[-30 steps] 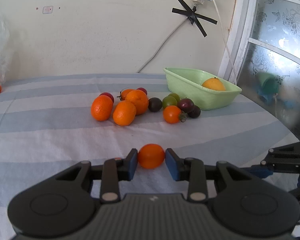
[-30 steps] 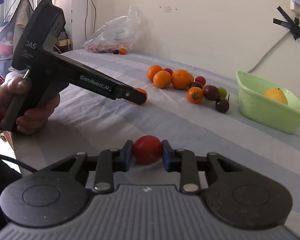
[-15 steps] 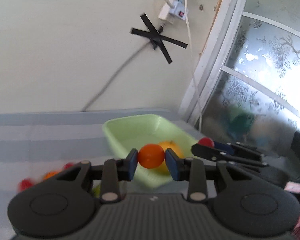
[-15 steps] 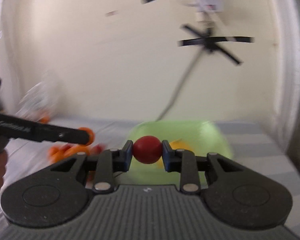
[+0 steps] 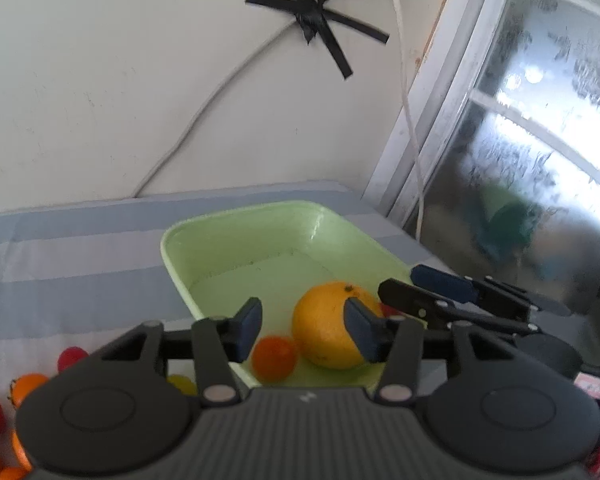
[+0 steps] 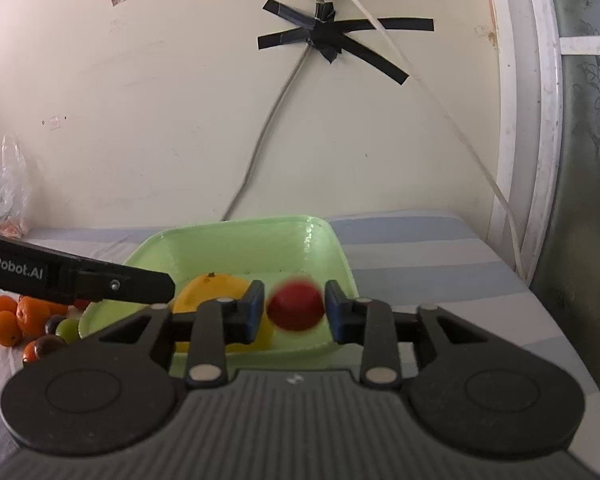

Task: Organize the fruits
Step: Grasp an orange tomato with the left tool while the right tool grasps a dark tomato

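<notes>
**Two small fruits let go over the green tub**

The left gripper (image 5: 302, 330) stands over the near end of a pale green plastic tub (image 5: 236, 240); its jaws are opening and nothing is pressed between the blue pads. A small, glossy orange fruit (image 5: 275, 358) lies below the gap, inside the tub against its near wall and just beside a large yellow-orange citrus (image 5: 328, 326) with a dark stem scar on top.

The right gripper (image 6: 294, 310) also hangs over the tub (image 6: 236, 236), jaws opening. A round red fruit (image 6: 296, 304), smooth and blurred by motion, sits in the gap with slivers of space on both sides, so the pads no longer clamp it. Whether it has touched the tub floor cannot be told. The large citrus (image 6: 212, 290) shows behind the left pad.

More fruit lies on the striped cloth (image 6: 420, 248) to the left of the tub: oranges (image 6: 30, 312), a green fruit (image 6: 68, 328) and dark ones (image 6: 48, 346).
</notes>
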The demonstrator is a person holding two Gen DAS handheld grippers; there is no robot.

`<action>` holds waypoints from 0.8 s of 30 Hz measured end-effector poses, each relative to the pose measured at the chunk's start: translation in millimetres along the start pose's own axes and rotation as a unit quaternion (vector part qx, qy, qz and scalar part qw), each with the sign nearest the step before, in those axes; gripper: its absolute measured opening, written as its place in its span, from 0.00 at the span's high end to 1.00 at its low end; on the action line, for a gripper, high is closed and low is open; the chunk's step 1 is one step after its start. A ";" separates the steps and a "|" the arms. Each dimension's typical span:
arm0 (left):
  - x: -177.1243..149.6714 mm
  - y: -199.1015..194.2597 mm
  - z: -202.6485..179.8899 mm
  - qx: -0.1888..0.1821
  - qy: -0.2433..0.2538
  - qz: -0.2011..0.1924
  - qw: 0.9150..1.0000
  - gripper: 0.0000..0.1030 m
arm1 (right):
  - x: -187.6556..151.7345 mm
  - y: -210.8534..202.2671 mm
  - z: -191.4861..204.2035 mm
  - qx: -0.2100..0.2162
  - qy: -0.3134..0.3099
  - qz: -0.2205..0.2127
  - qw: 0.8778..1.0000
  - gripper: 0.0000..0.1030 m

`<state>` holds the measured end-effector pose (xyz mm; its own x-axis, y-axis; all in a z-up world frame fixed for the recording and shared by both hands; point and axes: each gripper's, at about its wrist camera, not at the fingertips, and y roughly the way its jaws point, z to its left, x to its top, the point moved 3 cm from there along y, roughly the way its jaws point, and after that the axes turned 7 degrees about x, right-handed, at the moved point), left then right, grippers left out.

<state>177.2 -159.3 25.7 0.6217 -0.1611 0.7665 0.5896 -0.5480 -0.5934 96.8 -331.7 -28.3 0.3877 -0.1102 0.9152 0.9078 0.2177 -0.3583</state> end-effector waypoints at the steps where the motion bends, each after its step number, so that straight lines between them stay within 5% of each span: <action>1: 2.3 -7.9 3.1 -0.004 -0.005 -0.009 1.000 0.55 | 1.1 -3.5 0.3 0.001 0.000 -0.008 1.000 0.51; 5: 5.5 -55.2 27.1 -0.006 -0.034 -0.054 0.998 0.55 | 7.7 -17.1 5.7 0.004 0.007 -0.043 0.999 0.51; 9: -9.7 -100.3 54.8 0.028 -0.045 -0.082 0.995 0.55 | 11.4 -37.4 25.4 0.066 0.008 -0.062 0.996 0.54; 16: -62.2 -127.9 78.8 0.050 -0.059 -0.063 0.995 0.55 | -10.8 -35.9 96.4 0.173 -0.048 0.010 0.984 0.61; 20: -85.3 -123.9 66.3 0.068 -0.001 -0.048 0.997 0.55 | -24.9 -14.8 129.3 0.157 -0.130 0.053 0.978 0.61; 24: -95.6 -117.6 54.7 0.066 0.047 -0.035 0.996 0.51 | -36.3 -1.0 153.8 0.124 -0.253 0.071 0.957 0.61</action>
<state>76.7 -34.6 8.7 0.5289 -0.2060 0.8233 0.6966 -0.4488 -0.5598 57.2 -178.8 -32.8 0.3203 0.4081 0.8549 0.7619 0.4253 -0.4885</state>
